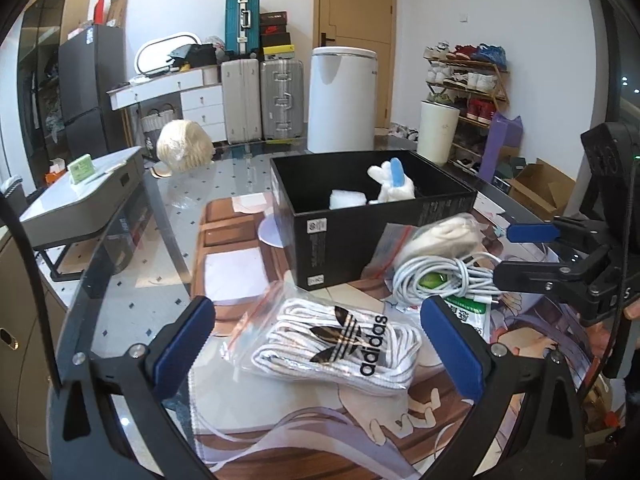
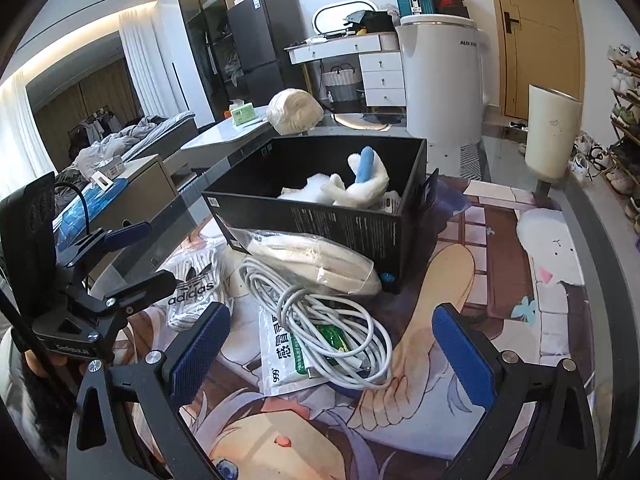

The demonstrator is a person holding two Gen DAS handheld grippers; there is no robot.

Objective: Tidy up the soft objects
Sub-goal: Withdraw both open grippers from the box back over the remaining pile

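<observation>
A clear bag of white adidas socks [image 1: 332, 340] lies on the printed mat between the open fingers of my left gripper [image 1: 320, 344]; it also shows in the right wrist view [image 2: 192, 288]. A black box [image 1: 360, 216] [image 2: 332, 216] holds a white and blue plush toy [image 1: 392, 180] [image 2: 362, 184] and a white cloth [image 1: 347, 199]. A bagged cream cloth [image 1: 440, 236] [image 2: 320, 264] leans on the box front. A coiled white cable [image 1: 440, 280] [image 2: 328, 320] lies on a medicine packet [image 2: 288, 356]. My right gripper [image 2: 332, 344] is open and empty over the cable.
A cream wig-like bundle [image 1: 184, 148] [image 2: 294, 110] sits at the table's far side. A grey case [image 1: 84, 196] stands at the left. A white bin [image 1: 342, 100], a cream cylinder [image 2: 550, 132], suitcases and a shoe rack [image 1: 468, 80] stand beyond the glass table [image 1: 132, 308].
</observation>
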